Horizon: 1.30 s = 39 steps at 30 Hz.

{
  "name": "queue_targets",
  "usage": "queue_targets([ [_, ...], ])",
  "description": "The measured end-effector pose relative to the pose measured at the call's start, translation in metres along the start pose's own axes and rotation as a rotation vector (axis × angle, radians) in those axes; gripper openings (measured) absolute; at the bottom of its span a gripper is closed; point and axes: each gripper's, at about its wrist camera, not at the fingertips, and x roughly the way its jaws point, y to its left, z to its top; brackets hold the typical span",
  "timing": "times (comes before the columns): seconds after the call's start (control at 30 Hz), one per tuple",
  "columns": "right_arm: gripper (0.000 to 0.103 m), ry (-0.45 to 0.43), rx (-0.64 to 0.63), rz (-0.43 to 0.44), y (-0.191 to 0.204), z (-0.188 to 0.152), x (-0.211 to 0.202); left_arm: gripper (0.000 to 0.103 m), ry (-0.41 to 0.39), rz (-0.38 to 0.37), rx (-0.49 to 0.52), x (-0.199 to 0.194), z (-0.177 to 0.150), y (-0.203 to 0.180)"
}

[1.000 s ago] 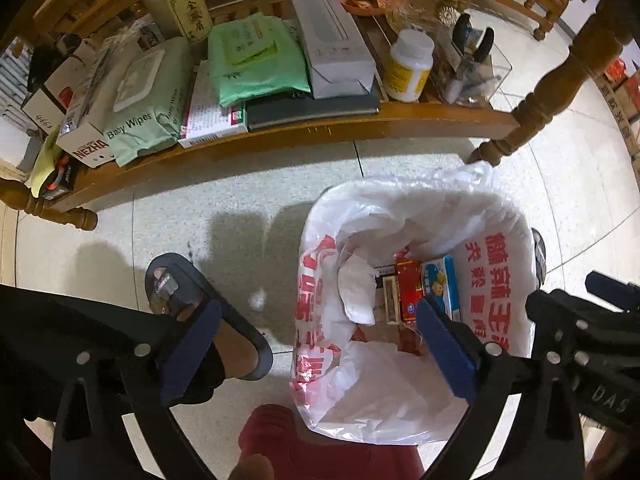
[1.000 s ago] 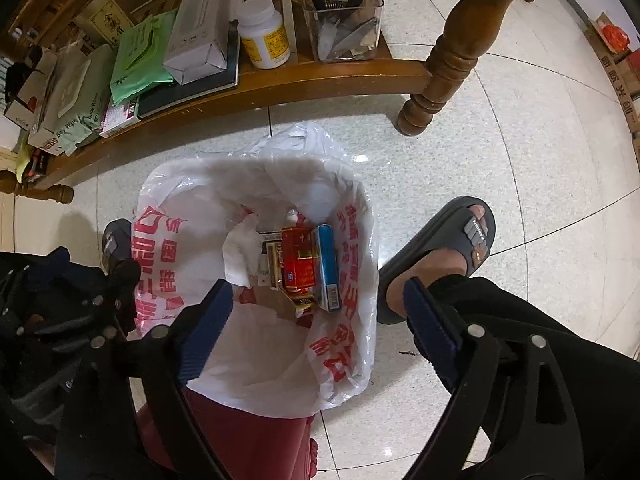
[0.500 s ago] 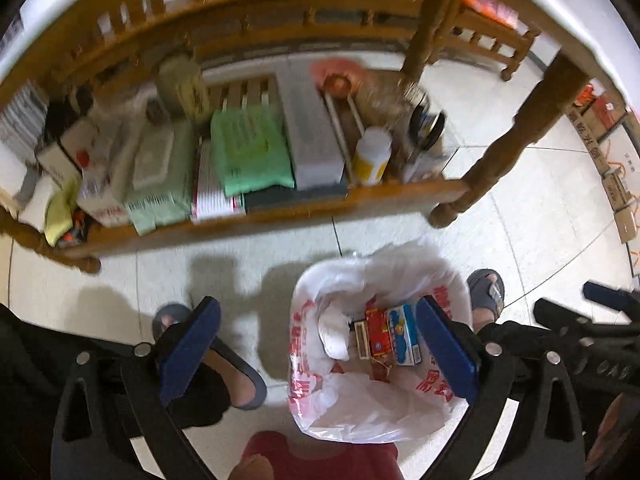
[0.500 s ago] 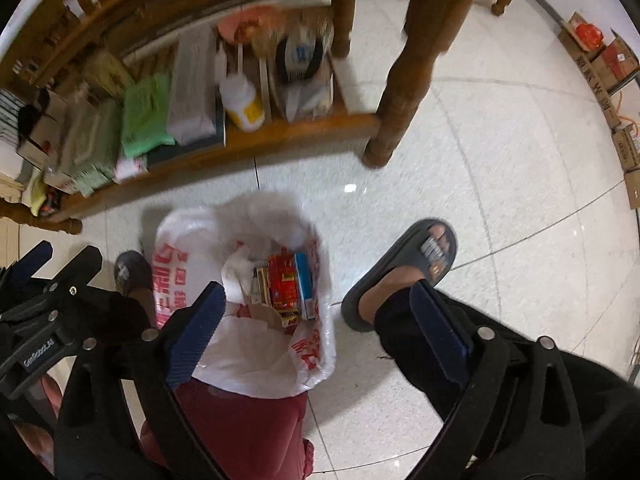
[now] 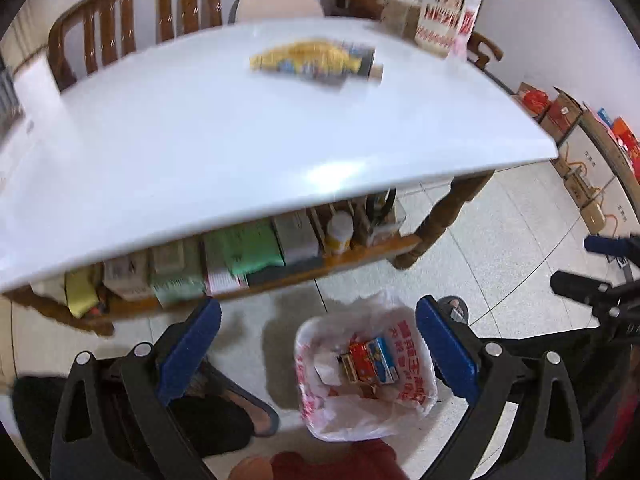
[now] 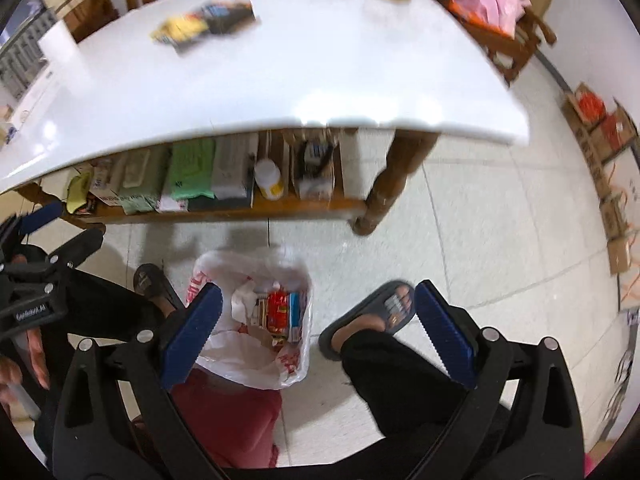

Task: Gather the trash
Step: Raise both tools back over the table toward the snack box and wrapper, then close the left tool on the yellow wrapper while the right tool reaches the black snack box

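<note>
A white plastic trash bag with red print [image 5: 416, 364] stands open on the floor, holding small red and blue cartons [image 5: 370, 360]; it also shows in the right wrist view [image 6: 296, 356]. A yellow and dark snack wrapper [image 5: 316, 62] lies on the white tabletop [image 5: 200, 140], blurred; it shows in the right wrist view [image 6: 204, 24] too. My left gripper [image 5: 316, 344] is open and empty, high above the bag. My right gripper [image 6: 316, 328] is open and empty above the bag and floor.
A wooden shelf under the table [image 5: 360, 252] holds wipes packs, boxes and a bottle. The person's sandalled feet [image 6: 372, 316] stand on either side of the bag. Wooden chairs [image 5: 160, 24] and a red-printed carton [image 5: 444, 12] are at the far side. Cardboard boxes [image 6: 612, 184] line the right wall.
Both grippers have risen well above the bag and tilted up, so the tabletop and the wrapper on it have come into view. Both stay open and empty.
</note>
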Motion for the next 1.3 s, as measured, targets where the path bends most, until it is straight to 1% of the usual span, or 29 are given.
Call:
queue_targets([
  [0.07, 0.094, -0.016, -0.022, 0.001, 0.000, 0.015, -0.014, 0.095, -0.022, -0.001, 0.031, -0.011, 0.013, 0.004],
  [0.13, 0.094, -0.032, -0.048, 0.007, 0.000, 0.034, -0.029, 0.095, -0.063, 0.001, 0.070, -0.022, 0.029, 0.009],
  [0.2, 0.095, -0.051, -0.074, -0.006, 0.002, 0.055, -0.042, 0.095, -0.085, -0.027, 0.107, -0.028, 0.044, 0.015],
  [0.27, 0.095, -0.057, -0.101, 0.000, 0.007, 0.070, -0.049, 0.095, -0.110, -0.028, 0.152, -0.031, 0.056, 0.019],
  [0.3, 0.095, -0.058, -0.116, -0.001, 0.010, 0.082, -0.053, 0.095, -0.123, -0.046, 0.187, -0.031, 0.064, 0.022],
  [0.37, 0.095, -0.059, -0.139, 0.007, 0.015, 0.099, -0.057, 0.095, -0.126, -0.054, 0.234, -0.030, 0.075, 0.025],
  [0.4, 0.095, -0.052, -0.156, 0.012, 0.023, 0.111, -0.057, 0.095, -0.132, -0.066, 0.274, -0.029, 0.082, 0.028],
  [0.5, 0.095, -0.050, -0.196, 0.026, 0.038, 0.140, -0.059, 0.095, -0.113, -0.121, 0.342, -0.020, 0.099, 0.035],
  [0.57, 0.095, -0.039, -0.253, 0.026, 0.051, 0.158, -0.057, 0.095, -0.110, -0.174, 0.388, -0.016, 0.105, 0.036],
  [0.6, 0.095, -0.039, -0.280, 0.026, 0.058, 0.171, -0.056, 0.095, -0.119, -0.184, 0.413, -0.015, 0.110, 0.037],
  [0.63, 0.095, -0.029, -0.304, 0.030, 0.061, 0.180, -0.054, 0.095, -0.118, -0.200, 0.447, -0.015, 0.113, 0.037],
  [0.67, 0.095, -0.012, -0.342, 0.044, 0.068, 0.191, -0.050, 0.095, -0.121, -0.224, 0.503, -0.014, 0.117, 0.035],
  [0.7, 0.095, -0.010, -0.363, 0.047, 0.071, 0.198, -0.048, 0.095, -0.133, -0.224, 0.537, -0.013, 0.120, 0.034],
  [0.77, 0.095, 0.001, -0.407, 0.049, 0.078, 0.210, -0.042, 0.095, -0.118, -0.253, 0.619, -0.006, 0.127, 0.032],
  [0.83, 0.095, 0.019, -0.467, 0.075, 0.085, 0.221, -0.033, 0.095, -0.117, -0.267, 0.666, -0.001, 0.134, 0.030],
  [0.87, 0.095, 0.023, -0.508, 0.073, 0.089, 0.228, -0.028, 0.095, -0.098, -0.291, 0.694, 0.005, 0.141, 0.030],
  [0.93, 0.095, 0.046, -0.588, 0.076, 0.096, 0.238, -0.018, 0.095, -0.089, -0.314, 0.720, 0.010, 0.151, 0.031],
  [0.97, 0.095, 0.046, -0.608, 0.066, 0.097, 0.242, -0.014, 0.095, -0.068, -0.339, 0.746, 0.015, 0.158, 0.031],
  [1.07, 0.095, 0.055, -0.707, 0.069, 0.102, 0.253, 0.002, 0.095, -0.045, -0.376, 0.790, 0.024, 0.166, 0.029],
  [1.1, 0.095, 0.052, -0.722, 0.076, 0.102, 0.258, 0.006, 0.095, -0.030, -0.406, 0.810, 0.028, 0.170, 0.029],
  [1.17, 0.095, 0.062, -0.736, 0.100, 0.102, 0.264, 0.015, 0.095, -0.017, -0.403, 0.842, 0.036, 0.175, 0.027],
  [1.2, 0.095, 0.066, -0.742, 0.092, 0.101, 0.268, 0.023, 0.095, 0.002, -0.412, 0.858, 0.042, 0.177, 0.026],
  [1.3, 0.095, 0.087, -0.759, 0.096, 0.100, 0.275, 0.039, 0.095, 0.024, -0.425, 0.896, 0.053, 0.180, 0.026],
])
